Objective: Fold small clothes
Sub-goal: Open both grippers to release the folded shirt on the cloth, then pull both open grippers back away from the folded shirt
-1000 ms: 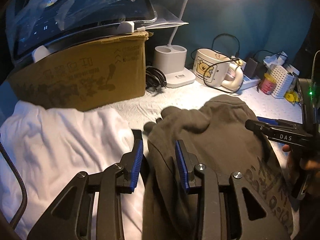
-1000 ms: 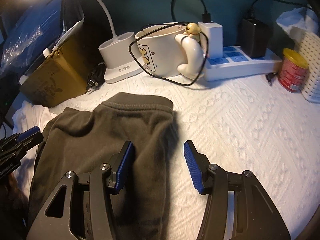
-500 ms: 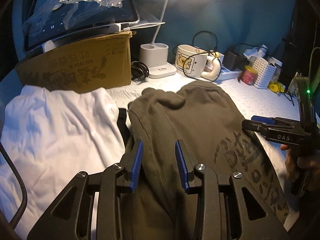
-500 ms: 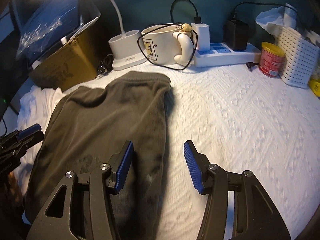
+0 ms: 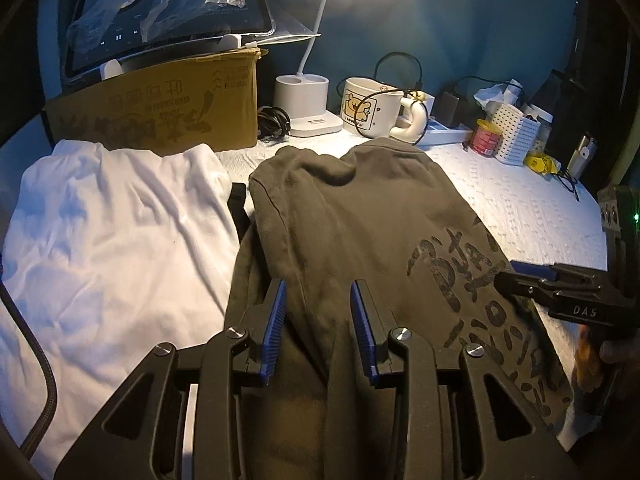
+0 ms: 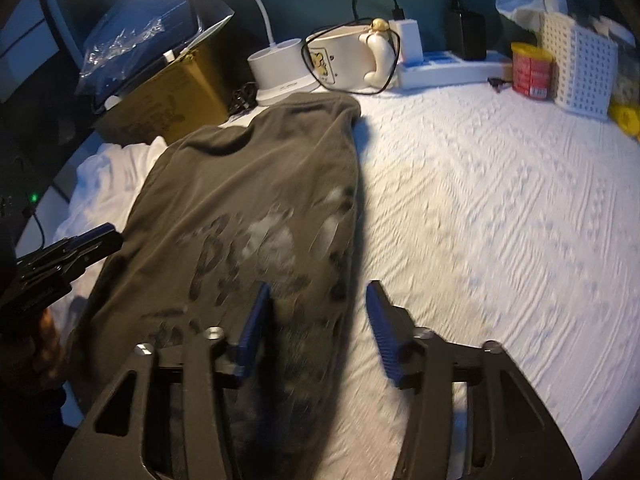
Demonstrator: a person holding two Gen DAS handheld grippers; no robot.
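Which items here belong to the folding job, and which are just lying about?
Job:
olive garment
white garment
left gripper, jaws open
right gripper, jaws open

Lying about:
cardboard box
tablet
lamp base
mug
power strip
red can
white basket
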